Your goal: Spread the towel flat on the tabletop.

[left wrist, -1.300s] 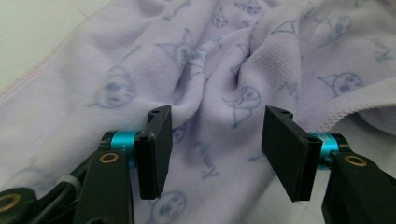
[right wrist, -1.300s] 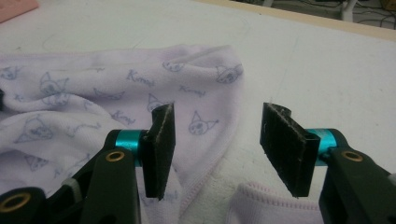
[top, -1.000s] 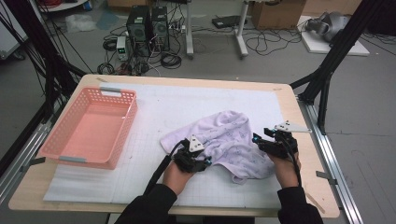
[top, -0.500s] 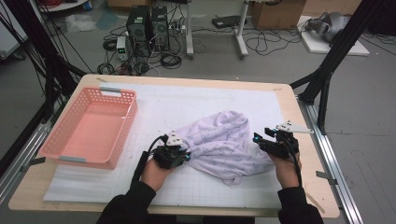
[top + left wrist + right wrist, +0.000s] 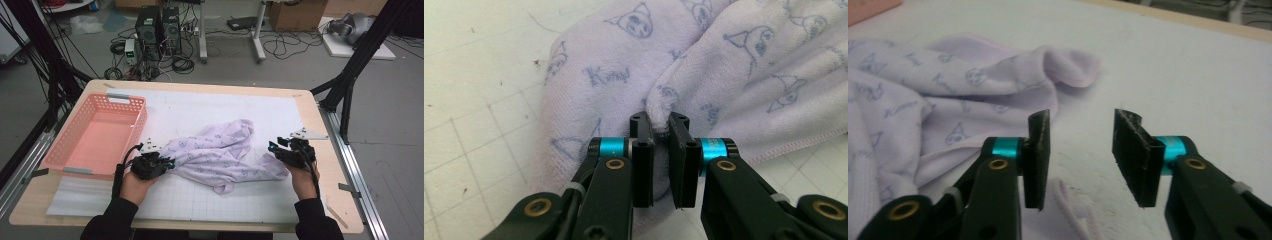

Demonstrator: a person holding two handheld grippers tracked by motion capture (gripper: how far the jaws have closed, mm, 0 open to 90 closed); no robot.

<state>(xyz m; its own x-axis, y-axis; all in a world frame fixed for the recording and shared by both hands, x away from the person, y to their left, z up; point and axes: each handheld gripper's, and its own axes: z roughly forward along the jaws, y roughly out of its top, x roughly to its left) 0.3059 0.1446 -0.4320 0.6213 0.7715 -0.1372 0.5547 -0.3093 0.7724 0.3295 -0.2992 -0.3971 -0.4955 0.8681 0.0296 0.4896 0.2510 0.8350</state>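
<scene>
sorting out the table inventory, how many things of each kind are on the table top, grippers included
towel: 1, lilac with a cartoon print
basket: 1, pink plastic
mat: 1, white with a grid
hand-held gripper: 2, left hand-held gripper and right hand-held gripper
total: 5

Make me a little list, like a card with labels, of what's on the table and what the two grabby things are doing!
Cloth: lilac towel with cartoon faces, crumpled on the white mat
Left hand-held gripper: shut on a fold of the towel
Right hand-held gripper: jaws have just been closing, still apart, nothing between them, at the towel's right edge
Basket: pink, nothing inside, left of the towel
Table: light wood
</scene>
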